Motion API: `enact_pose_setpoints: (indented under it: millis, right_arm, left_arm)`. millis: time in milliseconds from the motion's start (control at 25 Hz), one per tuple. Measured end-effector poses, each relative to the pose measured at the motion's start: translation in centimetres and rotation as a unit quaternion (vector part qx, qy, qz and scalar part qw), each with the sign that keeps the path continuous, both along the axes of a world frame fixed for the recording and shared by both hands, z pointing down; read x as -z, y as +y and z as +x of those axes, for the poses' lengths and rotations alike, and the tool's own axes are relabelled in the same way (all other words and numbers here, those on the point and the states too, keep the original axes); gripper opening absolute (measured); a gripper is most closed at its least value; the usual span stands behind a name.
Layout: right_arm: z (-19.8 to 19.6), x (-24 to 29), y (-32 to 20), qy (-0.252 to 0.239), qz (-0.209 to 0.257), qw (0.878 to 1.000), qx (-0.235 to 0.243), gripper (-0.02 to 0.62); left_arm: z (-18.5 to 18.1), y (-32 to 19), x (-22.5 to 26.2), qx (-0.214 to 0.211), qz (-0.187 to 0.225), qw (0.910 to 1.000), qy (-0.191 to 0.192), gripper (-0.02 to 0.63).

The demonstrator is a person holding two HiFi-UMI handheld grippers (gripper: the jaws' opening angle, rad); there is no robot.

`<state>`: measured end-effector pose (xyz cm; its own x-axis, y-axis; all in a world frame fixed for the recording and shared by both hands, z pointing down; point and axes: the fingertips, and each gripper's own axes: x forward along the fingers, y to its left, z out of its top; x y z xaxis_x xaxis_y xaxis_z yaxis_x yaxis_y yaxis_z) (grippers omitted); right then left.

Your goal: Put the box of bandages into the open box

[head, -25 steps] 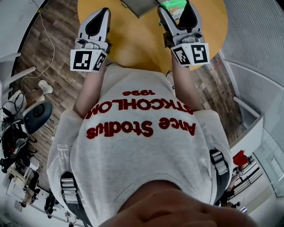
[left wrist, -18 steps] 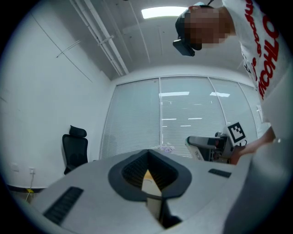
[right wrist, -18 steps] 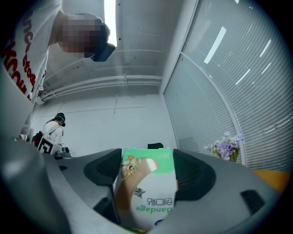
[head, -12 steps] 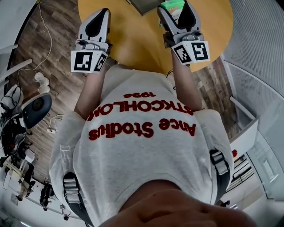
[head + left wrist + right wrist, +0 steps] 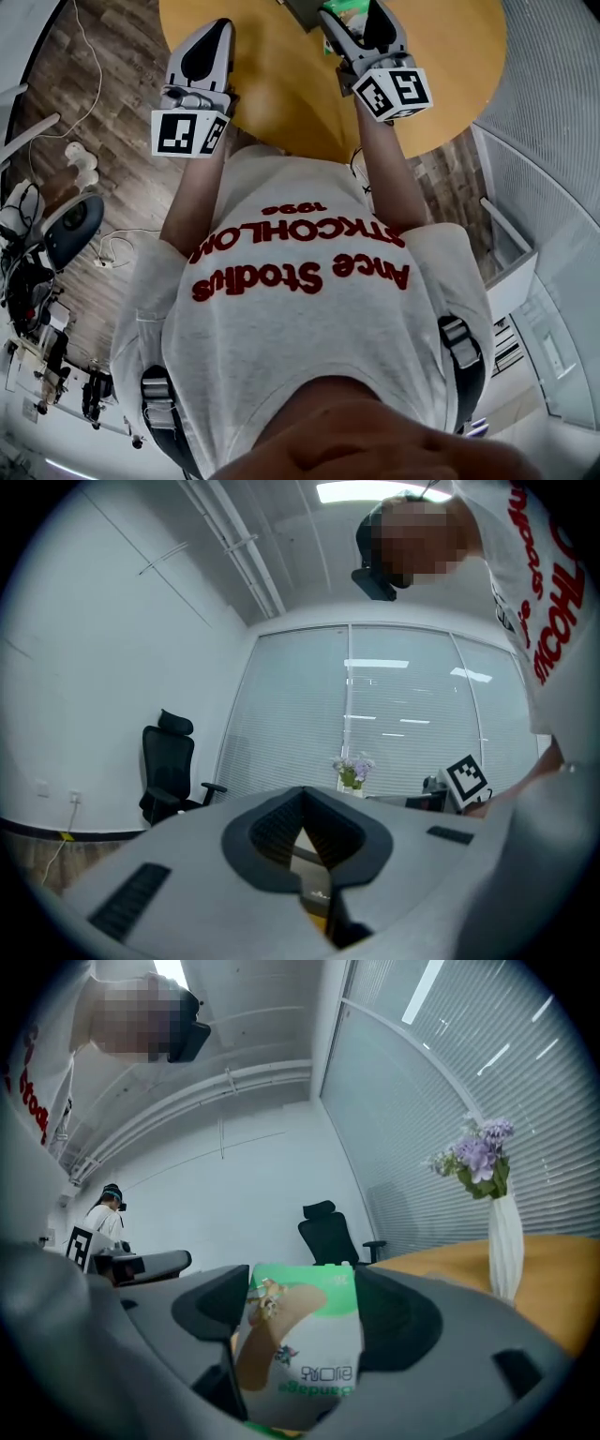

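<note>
The open box (image 5: 298,7) is mostly cut off at the frame edge, just ahead of the right gripper (image 5: 298,1302), which pinches the box of bandages (image 5: 305,1363). The left gripper (image 5: 302,799) is raised alongside, jaws pressed together.

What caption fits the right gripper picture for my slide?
Right gripper clamps the green-and-white box of bandages between its jaws; a white vase of purple flowers stands at right.

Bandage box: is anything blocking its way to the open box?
Nothing visible does. The right claw holds the bandage box between its jaws. The open box, mostly cut off at the head view's top edge, sits just beside it, with nothing showing between them.
</note>
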<state>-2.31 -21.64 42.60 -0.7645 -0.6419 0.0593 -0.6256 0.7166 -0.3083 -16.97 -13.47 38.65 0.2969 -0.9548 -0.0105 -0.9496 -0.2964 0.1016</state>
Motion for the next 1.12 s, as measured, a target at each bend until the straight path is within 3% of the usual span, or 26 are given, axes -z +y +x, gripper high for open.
enact_pose_setpoints:
  millis: [680, 880, 1120]
  right_arm:
    - [-3.5, -6.7, -6.1, 0.056, -0.041, 0.997, 0.020, 0.360]
    - [-3.3, -9.9, -7.4, 0.136, -0.042, 0.990, 0.007, 0.360]
    - [-2.9, -14.2, -6.5, 0.246, -0.072, 0.966, 0.017, 0.360]
  left_arm:
    - [-1.1, -3.7, -2.5, 0.019, -0.030, 0.9994, 0.001, 0.006]
    - [-0.2, -3.6, -2.7, 0.010, -0.037, 0.9992, 0.005, 0.006]
    - [0.6, -3.2, -3.2, -0.003, -0.049, 0.9988, 0.007, 0.006]
